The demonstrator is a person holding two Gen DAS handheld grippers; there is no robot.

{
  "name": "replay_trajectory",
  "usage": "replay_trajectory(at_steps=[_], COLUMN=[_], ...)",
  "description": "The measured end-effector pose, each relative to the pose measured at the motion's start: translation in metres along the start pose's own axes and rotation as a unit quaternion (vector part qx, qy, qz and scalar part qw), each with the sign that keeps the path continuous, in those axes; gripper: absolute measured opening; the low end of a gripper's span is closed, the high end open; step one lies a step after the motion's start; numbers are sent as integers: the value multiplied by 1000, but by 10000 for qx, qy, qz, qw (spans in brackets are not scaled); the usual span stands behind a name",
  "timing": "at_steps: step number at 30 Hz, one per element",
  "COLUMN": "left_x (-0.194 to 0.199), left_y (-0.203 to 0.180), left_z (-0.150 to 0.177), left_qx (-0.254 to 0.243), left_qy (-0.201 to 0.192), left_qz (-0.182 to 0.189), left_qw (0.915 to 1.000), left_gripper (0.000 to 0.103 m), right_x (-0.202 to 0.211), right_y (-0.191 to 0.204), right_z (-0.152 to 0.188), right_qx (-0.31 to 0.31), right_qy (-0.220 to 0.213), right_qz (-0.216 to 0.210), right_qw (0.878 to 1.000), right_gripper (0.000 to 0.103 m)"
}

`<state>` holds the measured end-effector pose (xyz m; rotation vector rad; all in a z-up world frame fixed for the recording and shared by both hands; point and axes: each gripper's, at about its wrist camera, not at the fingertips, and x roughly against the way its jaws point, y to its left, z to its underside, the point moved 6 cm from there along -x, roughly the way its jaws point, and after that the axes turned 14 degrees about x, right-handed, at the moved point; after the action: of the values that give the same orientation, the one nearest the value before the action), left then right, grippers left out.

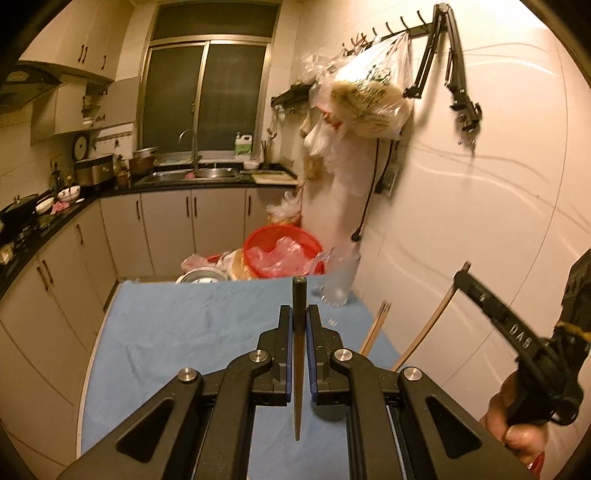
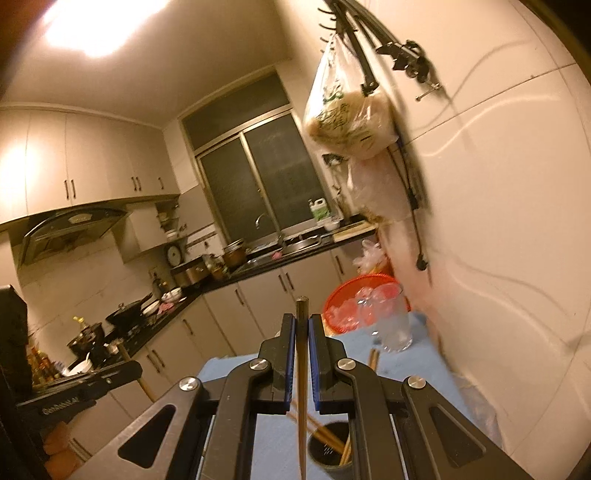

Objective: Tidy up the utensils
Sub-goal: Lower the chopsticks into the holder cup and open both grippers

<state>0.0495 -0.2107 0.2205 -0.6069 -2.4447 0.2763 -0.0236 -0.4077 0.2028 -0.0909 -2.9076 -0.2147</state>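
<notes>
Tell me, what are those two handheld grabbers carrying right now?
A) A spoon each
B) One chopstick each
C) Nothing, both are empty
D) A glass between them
B: the left gripper has its jaws shut on a dark chopstick, and the right gripper likewise pinches a chopstick above the blue tablecloth.

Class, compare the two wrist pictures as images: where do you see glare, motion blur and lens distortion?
Left wrist view: warm dim light; fisheye bends the wall tiles; the hanging plastic bag is smeared, while the chopstick in the left gripper stays sharp. Right wrist view: the ceiling light blows out to white glare; the scene is tilted, the clear glass cup blurred.
</notes>
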Motion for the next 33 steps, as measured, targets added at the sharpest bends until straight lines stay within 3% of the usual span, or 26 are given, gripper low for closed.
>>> replay_trajectory(at_steps=[11,21,33], left_x=[-35,-103,-138], left_y=[-36,-29,-9], left_z=[-19,11,40], left_qx=[80,303,456], left_qy=[6,473,936], left_qz=[374,314,81], left_qw=[9993,9979,9945], left_gripper=[7,7,7], right_x=[-22,-62,-93], right_y=[-29,-44,-47], right_z=[-20,24,70], right_qx=[31,2,-126], right_qy=[-110,434,1046], right_qz=[257,304,206], right_qw=[9996,9986,9942], right_gripper=[8,8,8])
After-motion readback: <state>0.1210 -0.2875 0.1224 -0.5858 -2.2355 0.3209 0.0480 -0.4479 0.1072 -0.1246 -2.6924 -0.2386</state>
